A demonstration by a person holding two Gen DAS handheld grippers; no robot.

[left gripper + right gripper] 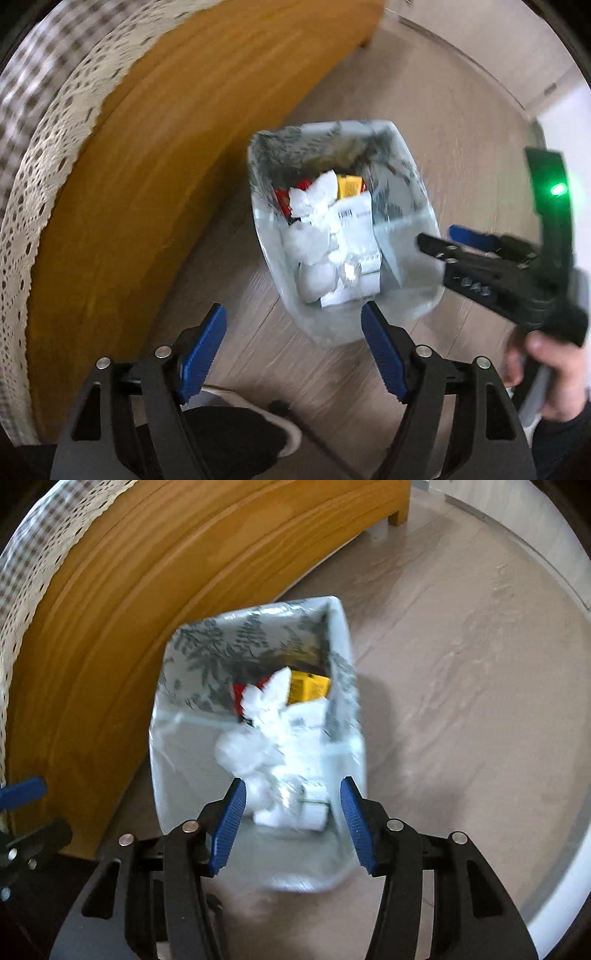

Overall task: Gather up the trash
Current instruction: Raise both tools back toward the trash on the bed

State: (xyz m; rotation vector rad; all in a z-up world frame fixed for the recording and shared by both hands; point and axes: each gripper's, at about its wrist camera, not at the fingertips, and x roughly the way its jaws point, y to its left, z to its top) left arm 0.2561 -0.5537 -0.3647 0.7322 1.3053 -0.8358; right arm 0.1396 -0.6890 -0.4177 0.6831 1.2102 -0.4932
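A white paper bag (400, 210) (188, 749) with a tree print inside stands open on the floor. It holds crumpled white tissues (314, 206) (251, 746), a yellow box (350, 185) (308, 686), a red wrapper (282, 197) (238, 696) and a white slip with a barcode (354, 218). My left gripper (295, 347) hangs over the bag's near edge, pointing down, open and empty. My right gripper (291, 819) is above the bag's mouth, open, with nothing between its blue pads. It shows at the bag's right side (437, 236) in the left wrist view, held by a hand (539, 373).
A wooden bed frame (147, 166) (110, 609) with a lace-edged checked cloth (40, 155) runs along the bag's left side. A shoe (258, 428) stands on the wood-look floor (461, 701) below my left gripper. A white wall and skirting (554, 122) curve round on the right.
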